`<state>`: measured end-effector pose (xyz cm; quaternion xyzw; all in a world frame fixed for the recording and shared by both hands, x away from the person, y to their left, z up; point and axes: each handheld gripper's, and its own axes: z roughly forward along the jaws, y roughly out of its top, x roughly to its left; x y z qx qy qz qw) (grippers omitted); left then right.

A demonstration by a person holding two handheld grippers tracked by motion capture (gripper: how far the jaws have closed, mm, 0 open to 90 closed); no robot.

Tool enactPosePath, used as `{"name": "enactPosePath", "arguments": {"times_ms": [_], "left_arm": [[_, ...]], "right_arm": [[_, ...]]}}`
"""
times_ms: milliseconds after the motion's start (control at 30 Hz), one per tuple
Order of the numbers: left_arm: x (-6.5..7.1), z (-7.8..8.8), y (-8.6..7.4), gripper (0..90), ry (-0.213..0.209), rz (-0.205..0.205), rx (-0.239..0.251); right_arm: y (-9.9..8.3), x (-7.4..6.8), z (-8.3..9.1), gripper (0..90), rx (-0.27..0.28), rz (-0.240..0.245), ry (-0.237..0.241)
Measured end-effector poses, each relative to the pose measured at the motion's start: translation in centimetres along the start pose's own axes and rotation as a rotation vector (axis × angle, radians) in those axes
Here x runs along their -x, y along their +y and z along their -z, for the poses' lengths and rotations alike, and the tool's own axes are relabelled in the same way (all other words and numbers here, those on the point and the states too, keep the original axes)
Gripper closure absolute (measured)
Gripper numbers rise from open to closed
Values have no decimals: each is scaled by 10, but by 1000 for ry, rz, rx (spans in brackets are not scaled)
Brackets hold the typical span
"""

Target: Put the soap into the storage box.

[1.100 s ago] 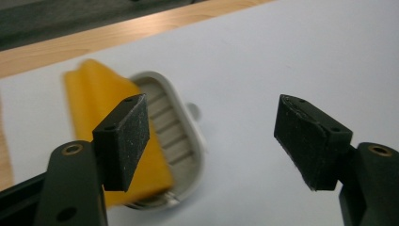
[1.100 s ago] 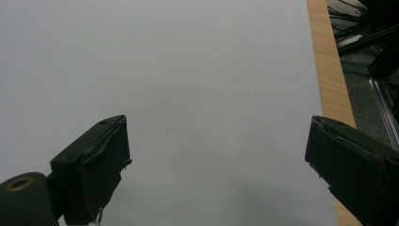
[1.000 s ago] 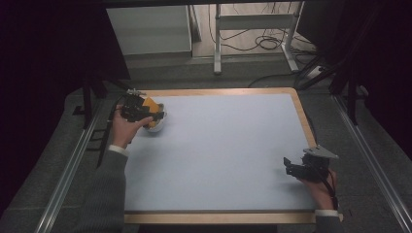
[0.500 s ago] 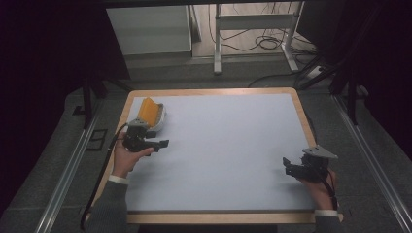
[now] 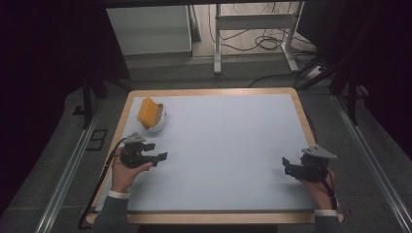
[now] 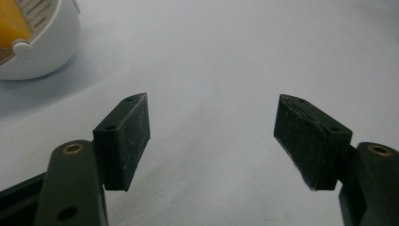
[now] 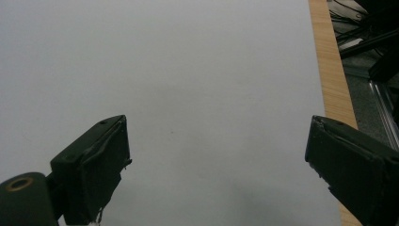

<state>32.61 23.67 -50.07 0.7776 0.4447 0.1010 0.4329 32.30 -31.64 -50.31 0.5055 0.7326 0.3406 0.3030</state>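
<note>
A white round holder [image 5: 156,121] with an orange slab [image 5: 147,111] standing in it sits at the table's far left. Its white side and orange top [image 6: 11,23] also fill the upper left corner of the left gripper view. My left gripper [image 5: 163,156] hovers near the left front of the table, a short way in front of the holder, open with nothing between its jaws [image 6: 211,136]. My right gripper [image 5: 285,162] is held low at the right front, open and empty [image 7: 216,165], pointing across the white mat.
A white mat [image 5: 223,145] covers the table inside a wooden rim [image 5: 209,91]. The rim's right edge [image 7: 329,70] runs past my right gripper. Beyond the table stand a white cabinet [image 5: 148,29], a metal frame [image 5: 218,43] and floor cables [image 5: 272,41].
My left gripper has let go of the holder with the orange slab and drawn back toward the front of the table. The right gripper has stayed in place.
</note>
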Motion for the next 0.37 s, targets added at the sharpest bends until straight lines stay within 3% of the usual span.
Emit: {"name": "enactPosePath", "arguments": {"times_ms": [100,233,367], "left_arm": [[0,4,-2,260,23,3,2],[-3,5,-6,255,17,34,7],[-4,0,-8,244,4,27,-20]], "right_arm": [[1,-2,0,70,1,6,4],[3,-5,1,71,15,14,11],[4,-8,1,71,23,28,21]]}}
